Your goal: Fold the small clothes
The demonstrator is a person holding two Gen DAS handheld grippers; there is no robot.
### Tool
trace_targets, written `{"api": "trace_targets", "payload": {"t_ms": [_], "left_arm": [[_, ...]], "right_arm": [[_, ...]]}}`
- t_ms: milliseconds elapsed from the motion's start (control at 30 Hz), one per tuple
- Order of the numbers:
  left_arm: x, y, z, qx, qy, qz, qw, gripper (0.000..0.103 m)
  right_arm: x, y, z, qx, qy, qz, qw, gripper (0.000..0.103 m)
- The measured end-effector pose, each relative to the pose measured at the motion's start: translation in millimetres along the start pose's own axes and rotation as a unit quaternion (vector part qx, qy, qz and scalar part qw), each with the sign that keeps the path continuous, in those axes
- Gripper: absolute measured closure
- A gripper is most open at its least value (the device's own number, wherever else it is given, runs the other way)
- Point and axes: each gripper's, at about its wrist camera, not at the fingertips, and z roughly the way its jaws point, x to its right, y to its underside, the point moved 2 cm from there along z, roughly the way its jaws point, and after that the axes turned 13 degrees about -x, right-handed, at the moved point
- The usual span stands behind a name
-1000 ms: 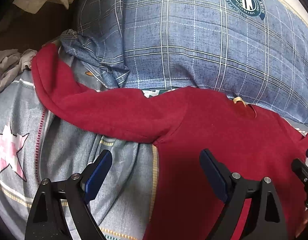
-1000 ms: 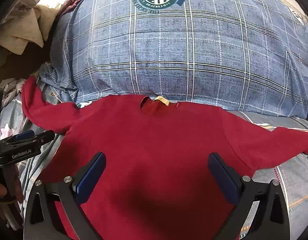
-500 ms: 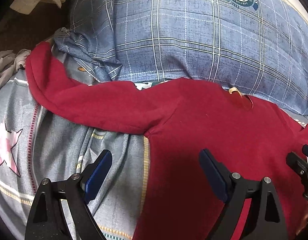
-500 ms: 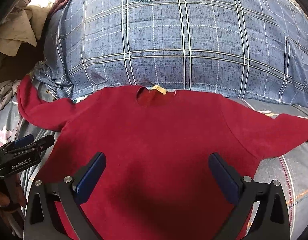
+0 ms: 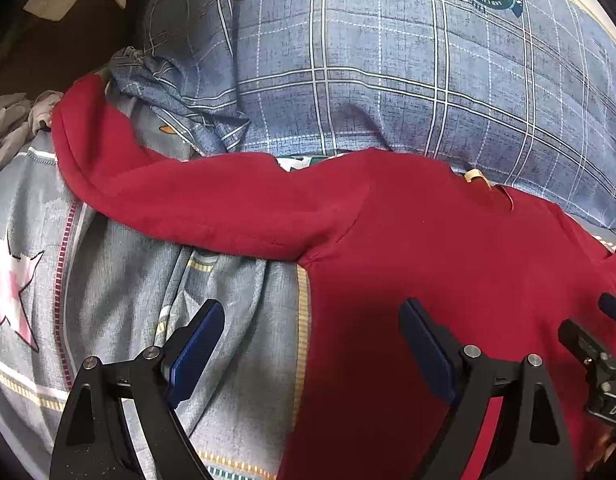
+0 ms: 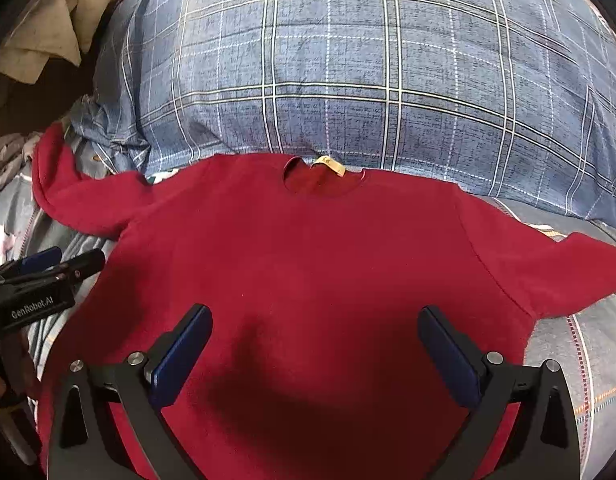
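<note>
A small red long-sleeved sweater (image 6: 316, 256) lies flat on the bed, neck hole and tan label (image 6: 328, 166) toward the pillow, both sleeves spread out. In the left wrist view the sweater (image 5: 448, 256) fills the right side and its left sleeve (image 5: 180, 200) runs up to the left. My left gripper (image 5: 310, 344) is open and empty, above the sweater's left side edge under the armpit. My right gripper (image 6: 314, 346) is open and empty above the sweater's lower middle. The left gripper also shows in the right wrist view (image 6: 40, 276).
A large blue plaid pillow (image 6: 348, 72) with a round emblem lies just behind the collar. The grey bedsheet (image 5: 120, 280) with a pink star is wrinkled on the left. Crumpled grey and beige cloths (image 5: 12, 120) lie at the far left edge.
Both views have shifted slightly; the sweater sits a little lower in the right wrist view and the emblem has slid toward the top. Both grippers stay open.
</note>
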Motion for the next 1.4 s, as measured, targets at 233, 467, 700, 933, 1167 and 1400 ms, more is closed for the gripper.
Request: {"api": "trace_targets", "payload": {"t_ms": [233,467,700,933,1167,1400], "left_arm": [[-13.2,10.4,4.7,-0.005,0.001,-0.018,0.9998,0.014],[-30.1,16.3,1.0,-0.006,0.02,-0.034,0.9992,0.015],[-45.4,20.6,-7.8,-0.002,0.034,-0.044,0.9984,0.015],[-61.3,22.7,-15.9,0.0,0.044,-0.062,0.9971,0.015],[-75.2,20.5,-14.9,-0.009,0.042,-0.086,0.9953,0.015],[-87.2,17.2,-17.4,-0.011,0.05,-0.109,0.9927,0.015]], "right_arm": [[-2.7,5.3,13.7,-0.02,-0.001,-0.015,1.0,0.003],[-12.4,6.8,13.0,-0.022,-0.004,-0.011,1.0,0.005],[-30.0,-1.0,6.7,-0.034,-0.009,-0.003,0.999,0.004],[-55.3,-12.1,9.4,-0.033,-0.004,-0.024,0.999,0.003],[-83.1,-16.8,26.3,-0.048,-0.027,-0.038,0.998,0.003],[-109.6,-27.0,31.8,-0.05,-0.04,-0.065,0.996,0.003]]}}
